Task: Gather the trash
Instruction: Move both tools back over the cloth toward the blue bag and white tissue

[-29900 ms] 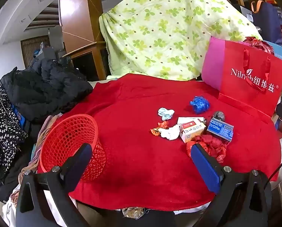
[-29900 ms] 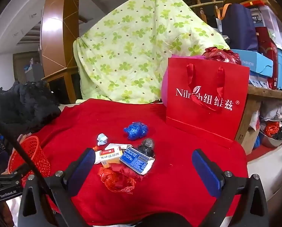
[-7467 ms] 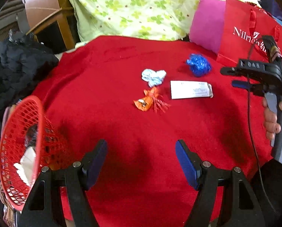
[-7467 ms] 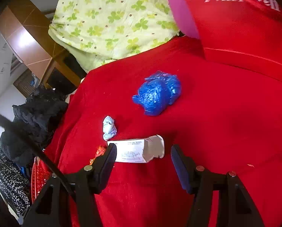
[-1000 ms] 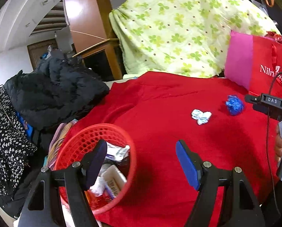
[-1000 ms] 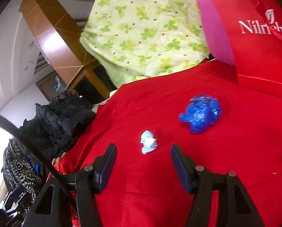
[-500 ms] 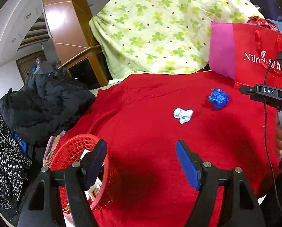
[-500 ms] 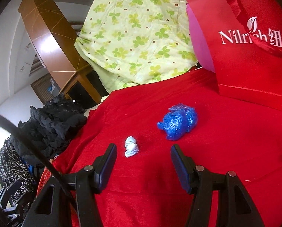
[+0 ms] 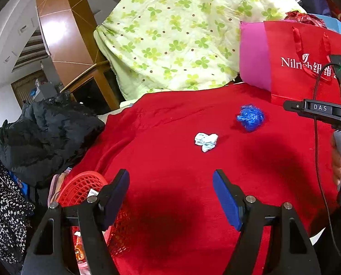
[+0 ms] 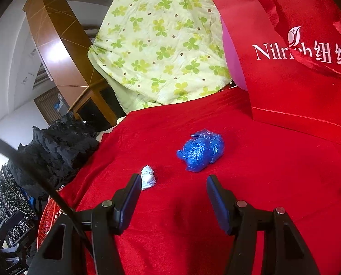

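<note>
Red mesh basket (image 9: 83,183) sits at the desk's left edge, within reach for drops. Left claw (image 9: 170,197) gapes wide, empty; white wad (image 9: 205,141) and blue bag (image 10: 200,152) lie ahead. Right claw (image 10: 172,194), wide, faces the bag, apparently lining up.

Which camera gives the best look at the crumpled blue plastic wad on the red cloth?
The right wrist view: the blue plastic wad sits close ahead of the open right gripper, large and unobstructed. The left wrist view shows it smaller and farther off.
</note>
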